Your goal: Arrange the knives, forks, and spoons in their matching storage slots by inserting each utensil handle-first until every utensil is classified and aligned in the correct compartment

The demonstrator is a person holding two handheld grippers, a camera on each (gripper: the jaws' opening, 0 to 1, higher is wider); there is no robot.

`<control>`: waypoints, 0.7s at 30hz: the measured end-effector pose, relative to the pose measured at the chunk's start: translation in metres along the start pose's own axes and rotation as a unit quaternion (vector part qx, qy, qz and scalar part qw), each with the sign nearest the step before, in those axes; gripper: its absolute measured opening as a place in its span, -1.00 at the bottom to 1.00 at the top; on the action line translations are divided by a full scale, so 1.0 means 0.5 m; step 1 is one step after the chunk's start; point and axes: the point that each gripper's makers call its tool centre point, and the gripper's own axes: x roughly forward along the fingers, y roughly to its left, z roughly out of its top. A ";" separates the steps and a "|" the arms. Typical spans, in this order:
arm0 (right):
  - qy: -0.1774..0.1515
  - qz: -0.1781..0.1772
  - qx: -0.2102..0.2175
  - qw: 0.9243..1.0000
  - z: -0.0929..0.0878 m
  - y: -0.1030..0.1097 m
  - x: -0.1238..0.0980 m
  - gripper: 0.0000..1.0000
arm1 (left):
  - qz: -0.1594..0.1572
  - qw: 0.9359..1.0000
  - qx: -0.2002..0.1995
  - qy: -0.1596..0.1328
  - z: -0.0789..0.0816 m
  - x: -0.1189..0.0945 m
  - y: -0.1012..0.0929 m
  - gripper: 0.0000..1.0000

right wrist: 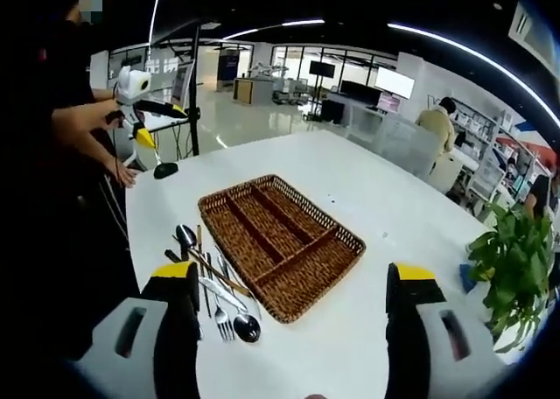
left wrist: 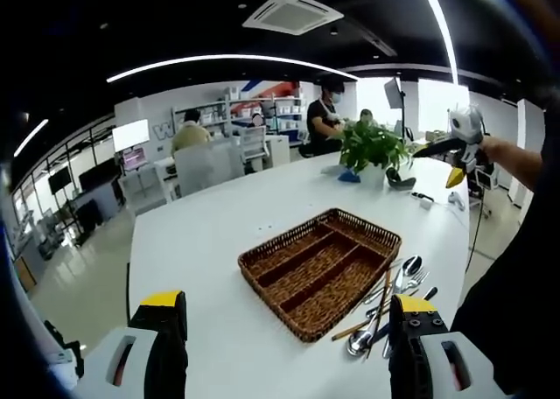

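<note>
Wide-open jaws of the left hand-held gripper (left wrist: pixel 289 329) hold nothing above the counter (left wrist: pixel 201 241); beyond, a tray (left wrist: pixel 319 268) sits empty, utensils (left wrist: pixel 389 298) heaped beside it. Right gripper view: right hand-held gripper (right wrist: pixel 293 316), equally spread, empty; tray (right wrist: pixel 280 241) bare, utensils (right wrist: pixel 214 290) just beside it.

The white table (right wrist: pixel 367 198) lies mostly bare around the wicker tray (right wrist: pixel 278 243). Loose cutlery (right wrist: pixel 210 281) crowds the tray's side toward the person's edge; a potted plant (left wrist: pixel 374 147) stands at the far end, well apart.
</note>
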 end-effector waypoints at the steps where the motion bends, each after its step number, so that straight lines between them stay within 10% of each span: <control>1: 0.000 0.002 0.000 1.000 0.001 0.003 0.002 0.80 | 0.000 1.000 -0.001 0.000 -0.001 -0.001 0.000 1.00; 21: 0.010 0.053 -0.038 0.998 -0.009 0.061 0.066 0.62 | 0.001 1.000 -0.005 0.002 -0.012 -0.014 -0.011 1.00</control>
